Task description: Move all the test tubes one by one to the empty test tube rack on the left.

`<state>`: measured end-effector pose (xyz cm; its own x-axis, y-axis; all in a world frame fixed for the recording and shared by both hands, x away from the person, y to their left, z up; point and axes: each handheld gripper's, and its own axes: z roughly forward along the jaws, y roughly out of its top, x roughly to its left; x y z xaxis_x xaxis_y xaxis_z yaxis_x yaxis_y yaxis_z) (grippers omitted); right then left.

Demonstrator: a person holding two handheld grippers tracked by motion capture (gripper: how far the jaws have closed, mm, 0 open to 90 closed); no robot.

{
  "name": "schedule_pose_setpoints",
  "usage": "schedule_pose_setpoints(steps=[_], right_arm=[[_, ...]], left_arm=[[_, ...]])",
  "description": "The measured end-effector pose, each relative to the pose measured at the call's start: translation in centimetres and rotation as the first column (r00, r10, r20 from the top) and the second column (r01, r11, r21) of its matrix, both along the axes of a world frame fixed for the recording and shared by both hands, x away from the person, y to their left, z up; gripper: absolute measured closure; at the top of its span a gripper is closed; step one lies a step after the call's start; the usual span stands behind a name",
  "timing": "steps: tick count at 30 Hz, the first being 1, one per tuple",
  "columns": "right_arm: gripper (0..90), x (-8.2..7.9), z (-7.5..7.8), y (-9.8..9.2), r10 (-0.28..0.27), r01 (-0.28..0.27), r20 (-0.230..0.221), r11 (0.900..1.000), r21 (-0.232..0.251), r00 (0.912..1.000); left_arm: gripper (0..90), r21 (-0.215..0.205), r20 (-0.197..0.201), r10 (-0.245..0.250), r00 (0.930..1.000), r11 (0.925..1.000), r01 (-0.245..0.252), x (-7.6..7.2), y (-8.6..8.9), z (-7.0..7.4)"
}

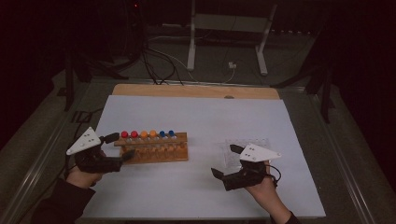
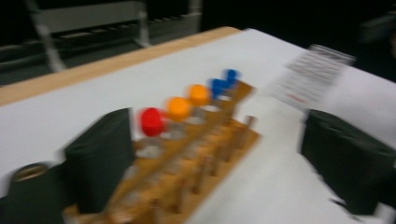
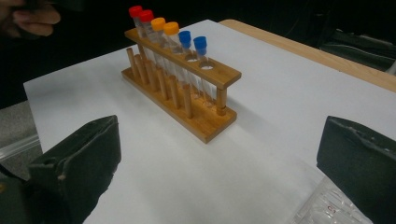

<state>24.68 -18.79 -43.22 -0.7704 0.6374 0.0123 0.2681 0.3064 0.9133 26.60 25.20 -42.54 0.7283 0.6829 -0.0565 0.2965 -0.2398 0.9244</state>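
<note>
High view, from the left: the left gripper [image 1: 120,145] has its fingers spread wide and empty around the near end of the wooden rack [image 1: 154,147], which holds six capped tubes: two red [image 1: 124,135], two orange [image 1: 144,134], two blue [image 1: 162,134]. Beyond it, the right gripper [image 1: 226,161] is also wide open, holding nothing, beside one clear tray [image 1: 247,144] on the bench [image 1: 201,116].

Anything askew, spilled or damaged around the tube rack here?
Nothing stands out. The wooden rack stands flat on the white sheet, and its six capped tubes, two red, two orange, two blue, stand upright in one row. The clear plastic tray lies flat beside the right gripper. No spill shows.
</note>
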Motion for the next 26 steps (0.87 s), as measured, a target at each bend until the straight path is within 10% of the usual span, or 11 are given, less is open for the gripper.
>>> schedule_pose_setpoints(steps=[14,26], right_arm=[[0.0,0.0,0.0,-0.5,-0.013,0.013,0.005,1.000,0.005,0.9999],[0.0,0.2,-0.3,-0.8,-0.016,0.016,0.003,1.000,0.003,0.9999]], left_arm=[[2.2,0.031,-0.035,-0.162,0.9861,0.9861,0.164,-1.9,-4.5,-3.3],[2.2,0.055,-0.043,-0.207,0.9773,0.9762,0.210,-1.8,-5.6,-6.7]])
